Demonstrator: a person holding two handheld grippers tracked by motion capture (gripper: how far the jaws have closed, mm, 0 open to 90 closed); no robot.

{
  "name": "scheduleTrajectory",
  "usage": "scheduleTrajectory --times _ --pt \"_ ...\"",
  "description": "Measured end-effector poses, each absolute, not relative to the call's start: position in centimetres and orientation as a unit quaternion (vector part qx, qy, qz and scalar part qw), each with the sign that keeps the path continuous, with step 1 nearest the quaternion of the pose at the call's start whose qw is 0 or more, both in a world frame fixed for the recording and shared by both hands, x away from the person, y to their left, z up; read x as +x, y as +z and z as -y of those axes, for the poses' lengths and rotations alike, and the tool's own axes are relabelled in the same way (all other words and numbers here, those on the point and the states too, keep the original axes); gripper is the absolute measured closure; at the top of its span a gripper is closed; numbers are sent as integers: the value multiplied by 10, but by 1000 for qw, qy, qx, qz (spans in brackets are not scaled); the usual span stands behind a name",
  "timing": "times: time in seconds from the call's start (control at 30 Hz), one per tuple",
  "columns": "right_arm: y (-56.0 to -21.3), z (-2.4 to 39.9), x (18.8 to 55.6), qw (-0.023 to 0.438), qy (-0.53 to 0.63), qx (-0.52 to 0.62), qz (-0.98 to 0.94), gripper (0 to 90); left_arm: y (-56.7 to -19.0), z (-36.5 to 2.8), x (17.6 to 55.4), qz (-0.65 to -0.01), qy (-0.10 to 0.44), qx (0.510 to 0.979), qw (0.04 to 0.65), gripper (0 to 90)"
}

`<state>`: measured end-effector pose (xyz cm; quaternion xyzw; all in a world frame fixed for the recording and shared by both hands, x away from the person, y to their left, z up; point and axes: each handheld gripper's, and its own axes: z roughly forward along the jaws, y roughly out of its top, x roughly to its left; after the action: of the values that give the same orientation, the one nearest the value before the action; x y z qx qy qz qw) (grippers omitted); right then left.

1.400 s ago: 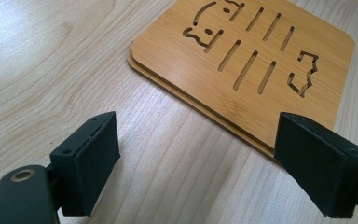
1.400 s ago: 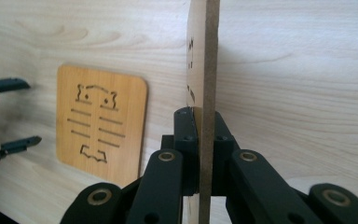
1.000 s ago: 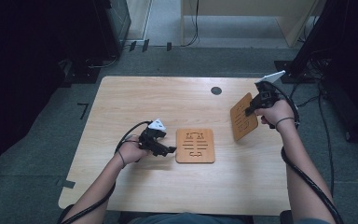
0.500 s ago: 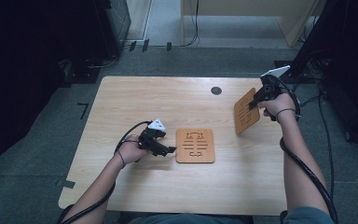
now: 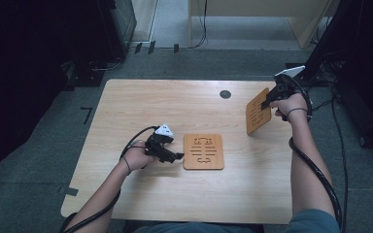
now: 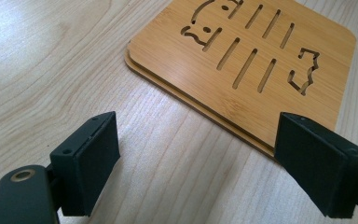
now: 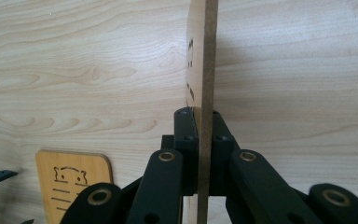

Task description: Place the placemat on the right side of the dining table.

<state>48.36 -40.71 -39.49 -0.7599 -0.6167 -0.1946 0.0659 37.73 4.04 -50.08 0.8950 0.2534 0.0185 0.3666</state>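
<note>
While right gripper [image 7: 199,140] clamps lifted board [image 7: 202,70], left gripper [image 6: 196,154] gapes.

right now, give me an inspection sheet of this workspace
surface: light wooden table, dark round disc near far edge
job's things: two stacked slotted boards flat at centre; another board held on edge above the table
clutter: nothing seen
grippers: left gripper open beside the stack; right gripper shut on the held board
cables: black cable along the right forearm
surroundings: grey floor, dark equipment, beige furniture behind
</note>
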Motion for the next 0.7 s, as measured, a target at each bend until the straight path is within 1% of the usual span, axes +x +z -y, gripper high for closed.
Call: scheduleTrajectory --times 0.3,0.43,0.57,0.7 --pt "-402 409 495 64 -204 -757 618 868 -502 -39 377 -253 16 897 361 134" --pt "-403 409 495 57 -201 -757 619 817 -503 -39 377 -253 17 898 360 134" --pt "-402 412 491 49 -198 -755 623 790 -503 -39 377 -254 16 897 360 135" --pt "-404 414 488 41 -195 -754 626 781 -503 -39 377 -253 17 898 360 134"
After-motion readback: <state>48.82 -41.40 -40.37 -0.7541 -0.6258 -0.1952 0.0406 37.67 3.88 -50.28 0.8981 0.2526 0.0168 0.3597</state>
